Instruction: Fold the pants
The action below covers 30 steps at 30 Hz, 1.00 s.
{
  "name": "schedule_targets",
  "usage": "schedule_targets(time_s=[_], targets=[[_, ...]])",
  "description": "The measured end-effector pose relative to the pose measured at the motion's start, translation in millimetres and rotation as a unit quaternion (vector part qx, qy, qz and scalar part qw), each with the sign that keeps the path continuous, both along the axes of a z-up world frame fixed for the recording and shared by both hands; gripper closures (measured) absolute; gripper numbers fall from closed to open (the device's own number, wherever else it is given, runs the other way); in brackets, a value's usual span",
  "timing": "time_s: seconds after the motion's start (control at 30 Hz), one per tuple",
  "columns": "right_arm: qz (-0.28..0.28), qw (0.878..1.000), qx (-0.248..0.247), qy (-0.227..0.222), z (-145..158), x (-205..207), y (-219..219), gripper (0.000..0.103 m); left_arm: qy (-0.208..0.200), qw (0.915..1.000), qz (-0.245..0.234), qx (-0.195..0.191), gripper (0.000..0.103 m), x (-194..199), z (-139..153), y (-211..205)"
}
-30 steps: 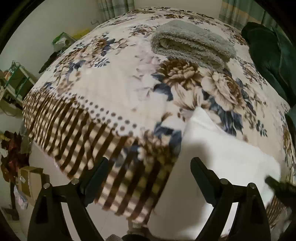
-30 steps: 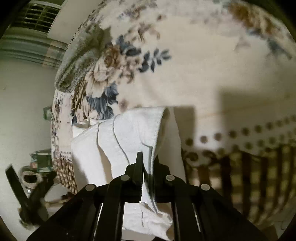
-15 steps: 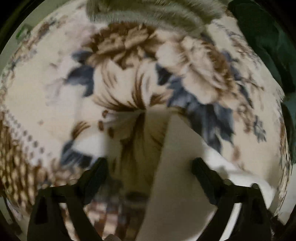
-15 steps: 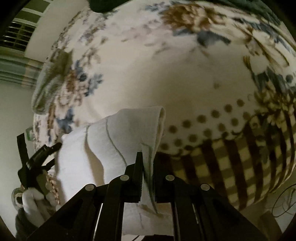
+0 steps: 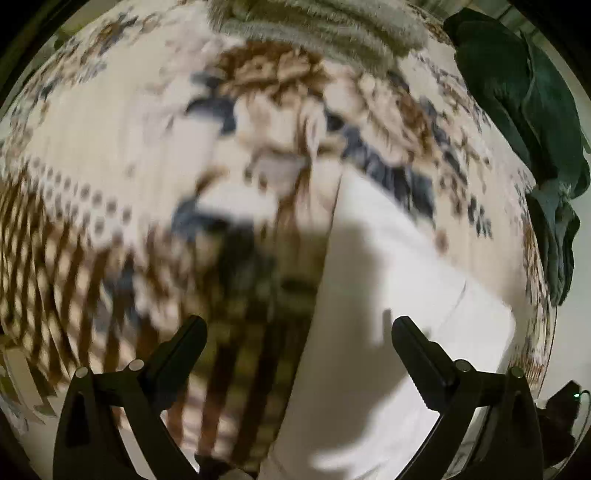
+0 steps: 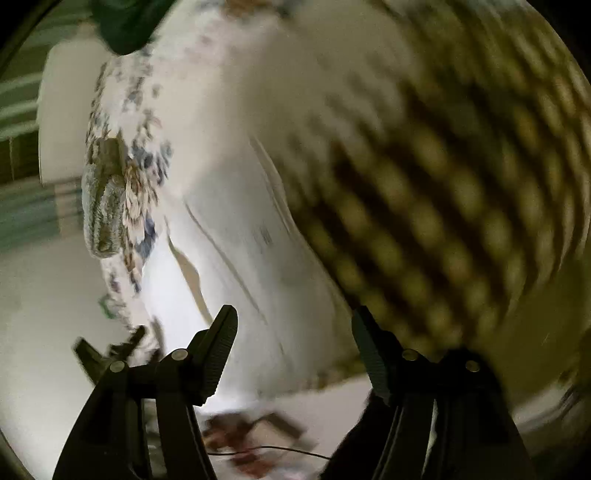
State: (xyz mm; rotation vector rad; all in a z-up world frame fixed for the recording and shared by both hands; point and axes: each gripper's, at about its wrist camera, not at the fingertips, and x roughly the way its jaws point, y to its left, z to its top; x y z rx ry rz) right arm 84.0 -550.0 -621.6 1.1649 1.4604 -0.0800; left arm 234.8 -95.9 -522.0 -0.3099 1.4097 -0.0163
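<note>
White pants [image 5: 388,295] lie on the floral bedspread near the bed's striped front edge and hang over it; in the right wrist view they [image 6: 243,236] are blurred. My left gripper [image 5: 299,332] is open and empty just above the pants' left edge. My right gripper [image 6: 295,332] is open and empty, with the pants lying beyond its fingers. The other gripper [image 6: 107,350] shows small at the lower left of the right wrist view.
A folded grey fuzzy blanket [image 5: 314,26] lies at the far side of the bed. A dark green garment [image 5: 524,110] is heaped at the right. The bedspread's brown striped border [image 5: 74,277] hangs over the front edge. Both views are motion-blurred.
My right gripper, shut on the pants' edge before, has opened and let go, and its view has swung round. My left gripper stayed open and shifted over the pants' left edge.
</note>
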Motion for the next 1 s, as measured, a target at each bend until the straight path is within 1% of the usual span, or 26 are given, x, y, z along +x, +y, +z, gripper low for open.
schedule_targets(time_s=[0.07,0.1,0.13,0.2,0.23,0.37,0.47,0.53,0.57,0.63,0.67,0.73,0.77,0.83,0.87,0.93,1.0], targets=[[-0.020,0.999,0.030,0.024,-18.6,-16.8,12.9,0.035,0.015,0.9997,0.010,-0.016,0.000,-13.1,-11.5,0.4],[-0.032,0.998,0.053,0.028,-27.6,-22.2,22.6,0.035,0.019,0.9993,0.016,-0.028,0.000,-18.2,-16.4,1.0],[-0.046,0.995,0.085,0.023,-36.3,-27.0,32.8,0.035,0.023,0.9984,0.023,-0.046,0.000,-24.1,-23.0,2.5],[-0.052,0.993,0.101,0.019,-42.3,-33.2,50.9,0.035,0.023,0.9976,0.030,-0.059,0.001,-27.7,-29.0,4.6],[-0.053,0.993,0.110,0.010,-44.0,-34.6,58.3,0.035,0.021,0.9974,0.030,-0.062,0.000,-27.8,-31.0,4.9],[-0.051,0.991,0.113,-0.043,-55.3,-30.7,80.4,0.035,0.023,0.9968,0.021,-0.074,0.001,-25.6,-35.5,4.0],[-0.030,0.992,0.101,-0.065,-66.7,-19.4,92.5,0.033,0.025,0.9967,0.010,-0.077,0.001,-23.3,-37.4,1.5],[-0.016,0.992,0.100,-0.074,-68.7,-15.6,99.7,0.029,0.027,0.9965,0.005,-0.079,0.001,-22.6,-38.9,0.9],[-0.004,0.993,0.095,-0.076,-67.3,-13.0,104.8,0.028,0.027,0.9963,0.004,-0.082,0.001,-21.8,-39.9,0.4],[0.000,0.991,0.105,-0.083,-60.7,-5.6,105.2,0.026,0.026,0.9959,0.004,-0.086,0.001,-20.3,-41.8,0.3],[-0.003,0.989,0.116,-0.087,-58.1,-4.2,105.3,0.026,0.025,0.9955,0.007,-0.092,0.001,-20.2,-42.6,1.3],[-0.021,0.983,0.142,-0.111,-51.2,-2.0,98.3,0.026,0.024,0.9944,0.013,-0.102,0.001,-21.3,-43.4,3.6],[-0.020,0.983,0.136,-0.121,-47.3,-0.5,96.6,0.026,0.023,0.9938,0.015,-0.108,0.001,-22.6,-43.8,5.3],[0.002,0.989,0.094,-0.113,-49.2,5.9,99.1,0.026,0.022,0.9921,0.016,-0.123,0.001,-24.7,-45.0,6.5],[0.006,0.990,0.091,-0.109,-54.0,8.0,101.1,0.026,0.021,0.9915,0.014,-0.128,0.001,-25.2,-46.1,5.5],[0.004,0.990,0.098,-0.103,-61.0,15.2,106.0,0.022,0.020,0.9909,0.009,-0.133,0.001,-25.9,-47.5,1.2],[-0.001,0.987,0.109,-0.114,-53.3,22.2,109.8,0.022,0.015,0.9899,0.001,-0.141,0.001,-25.5,-47.8,-4.7]])
